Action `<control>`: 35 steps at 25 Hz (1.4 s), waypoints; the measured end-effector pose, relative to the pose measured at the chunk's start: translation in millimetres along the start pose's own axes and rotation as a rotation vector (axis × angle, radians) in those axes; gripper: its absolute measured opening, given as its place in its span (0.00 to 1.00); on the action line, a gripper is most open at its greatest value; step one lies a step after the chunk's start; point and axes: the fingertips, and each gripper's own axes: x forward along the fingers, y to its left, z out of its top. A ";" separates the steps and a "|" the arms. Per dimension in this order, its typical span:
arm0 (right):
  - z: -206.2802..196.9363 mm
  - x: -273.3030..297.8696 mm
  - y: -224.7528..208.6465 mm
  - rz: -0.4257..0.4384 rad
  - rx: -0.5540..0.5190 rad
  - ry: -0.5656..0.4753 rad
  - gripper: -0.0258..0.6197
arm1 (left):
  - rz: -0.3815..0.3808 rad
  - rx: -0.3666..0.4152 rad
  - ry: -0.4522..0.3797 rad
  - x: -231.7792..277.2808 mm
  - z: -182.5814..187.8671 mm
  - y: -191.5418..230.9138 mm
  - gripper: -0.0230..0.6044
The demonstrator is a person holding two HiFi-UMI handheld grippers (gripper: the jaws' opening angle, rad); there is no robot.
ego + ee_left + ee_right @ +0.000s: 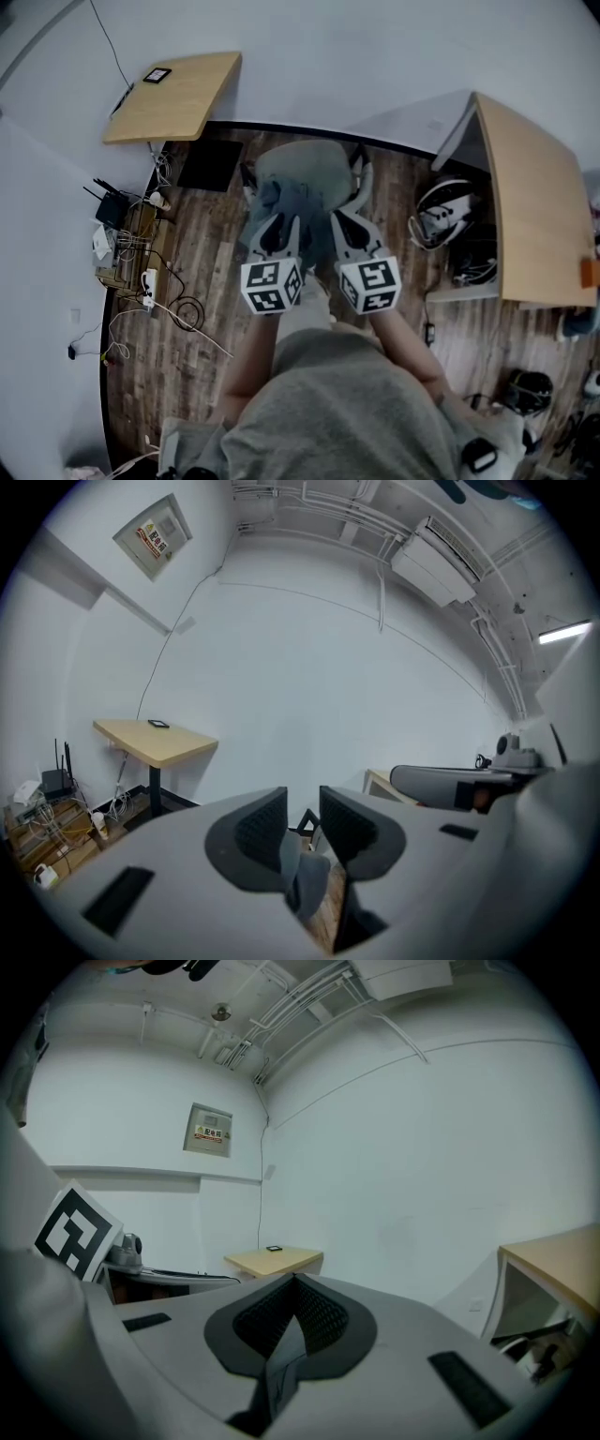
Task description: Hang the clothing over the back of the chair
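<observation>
In the head view I hold grey-blue clothing up in front of the person, over a grey-green chair. My left gripper has a fold of the clothing low between its pads. The jaw tips stand a little apart, with the wall showing between them. My right gripper is shut on a thin edge of the clothing. In the left gripper view my left gripper points slightly down at the white wall, and my right gripper points much the same way. Most of the garment is hidden under the grippers.
A wooden desk with a small tablet stands at the back left. Another desk is on the right, with a helmet under it. A router and cables lie along the left wall. A black mat lies on the wood floor.
</observation>
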 end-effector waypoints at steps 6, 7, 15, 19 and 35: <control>-2.2 -9.5 10.7 0.003 -0.006 -0.003 0.04 | 0.020 0.003 -0.044 -20.6 7.0 4.4 0.04; -2.1 -10.6 12.5 0.004 -0.008 -0.004 0.04 | 0.018 0.003 -0.047 -23.0 7.7 4.8 0.04; -0.6 -13.3 18.2 -0.005 -0.021 -0.006 0.04 | 0.007 0.005 -0.051 -30.7 11.3 8.0 0.03; -2.0 -13.2 17.0 -0.022 -0.013 0.002 0.04 | 0.009 0.015 -0.049 -30.7 12.0 9.7 0.03; -1.1 -7.1 11.0 -0.035 -0.006 0.002 0.04 | 0.018 0.001 -0.025 -20.8 9.7 18.4 0.03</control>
